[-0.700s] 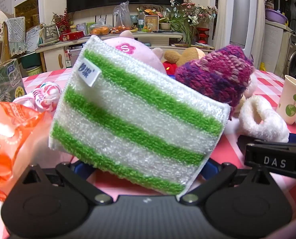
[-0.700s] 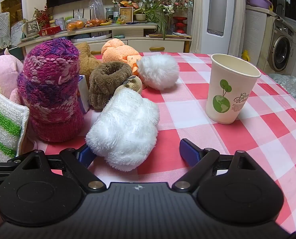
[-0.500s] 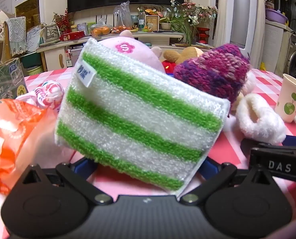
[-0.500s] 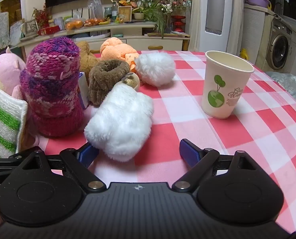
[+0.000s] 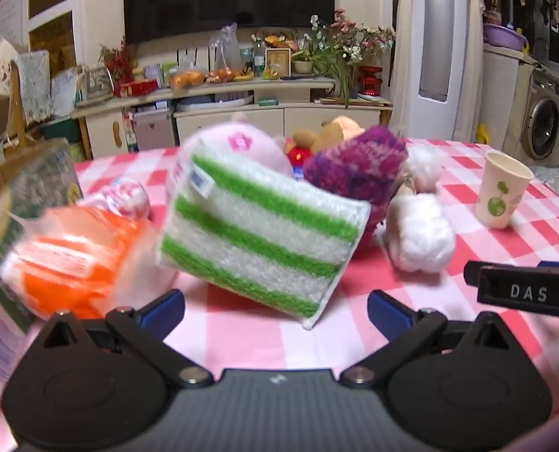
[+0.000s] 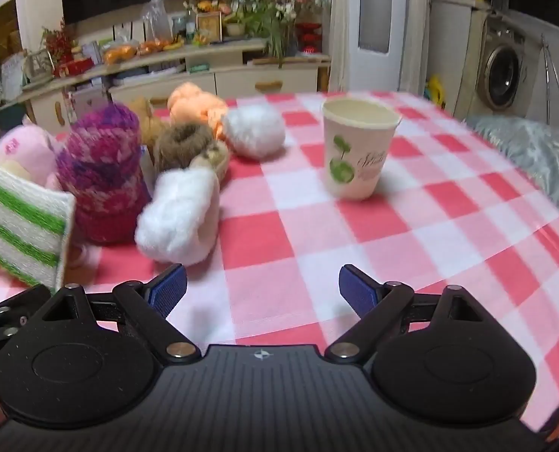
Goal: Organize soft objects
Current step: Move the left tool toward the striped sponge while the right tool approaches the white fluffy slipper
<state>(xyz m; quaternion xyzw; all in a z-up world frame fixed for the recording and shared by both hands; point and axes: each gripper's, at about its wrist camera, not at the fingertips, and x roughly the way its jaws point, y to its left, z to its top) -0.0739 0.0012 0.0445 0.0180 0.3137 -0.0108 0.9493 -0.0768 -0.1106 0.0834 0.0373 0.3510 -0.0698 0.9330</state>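
Observation:
A green-and-white striped sponge cloth [image 5: 257, 237] leans tilted against a pink plush [image 5: 242, 147] and a purple knit hat [image 5: 355, 165]. My left gripper [image 5: 275, 309] stands open just short of its lower edge, touching nothing. The cloth's corner [image 6: 19, 226] shows at the left of the right wrist view. My right gripper [image 6: 262, 292] is open over bare tablecloth, with a white fluffy piece [image 6: 181, 214] ahead of its left finger. Behind lie a brown ring [image 6: 181, 143], an orange plush [image 6: 196, 103] and a white pompom [image 6: 255, 132].
A paper cup [image 6: 358, 150] stands upright on the red-checked tablecloth [image 6: 317, 233], right of the pile. An orange packet [image 5: 72, 260] and a box [image 5: 34, 180] crowd the left side. Grey fluffy fabric [image 6: 535, 154] lies at the table's right edge. The right gripper's body [image 5: 524, 293] shows beside the left one.
Both grippers have drawn back from the pile. The striped cloth, earlier filling the space between the left jaws, now stands clear ahead of them, still leaning on the plush and hat.

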